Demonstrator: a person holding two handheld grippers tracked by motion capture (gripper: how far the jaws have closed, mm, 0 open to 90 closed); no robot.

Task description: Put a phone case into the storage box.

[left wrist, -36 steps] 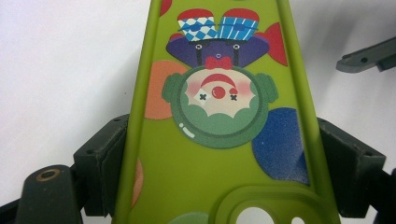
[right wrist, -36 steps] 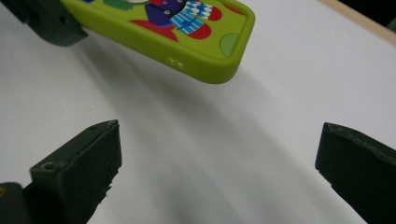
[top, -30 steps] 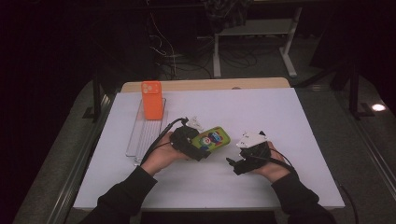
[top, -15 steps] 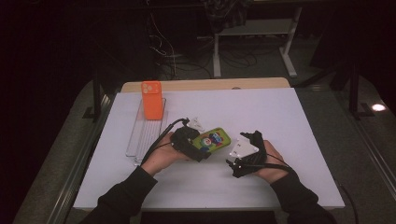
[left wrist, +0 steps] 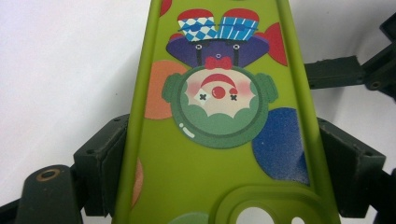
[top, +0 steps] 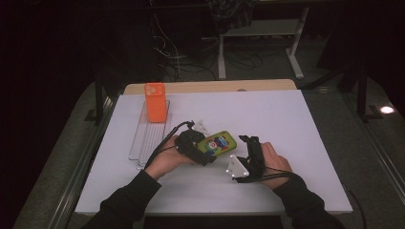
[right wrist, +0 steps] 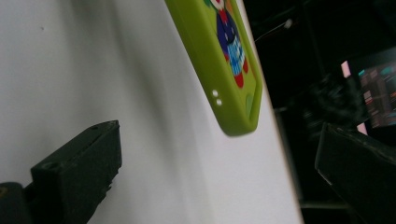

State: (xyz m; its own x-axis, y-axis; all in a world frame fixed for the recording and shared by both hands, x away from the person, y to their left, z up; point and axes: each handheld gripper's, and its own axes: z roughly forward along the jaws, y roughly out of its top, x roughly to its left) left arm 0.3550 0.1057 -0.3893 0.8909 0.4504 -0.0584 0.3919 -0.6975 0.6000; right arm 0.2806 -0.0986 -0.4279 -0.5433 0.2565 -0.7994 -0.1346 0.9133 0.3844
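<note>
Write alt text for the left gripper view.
A green phone case printed with a cartoon clown lies clamped between the left tool and its two black jaws, over a white table. Part of the other tool shows at the right edge.

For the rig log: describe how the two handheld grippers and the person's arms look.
Both grippers are black, with blocky matte jaws. The left gripper trails a black cable that loops back toward the wrist. The right gripper carries a pale grey three-cornered plate dotted with small bright markers. Both forearms wear dark long sleeves.
</note>
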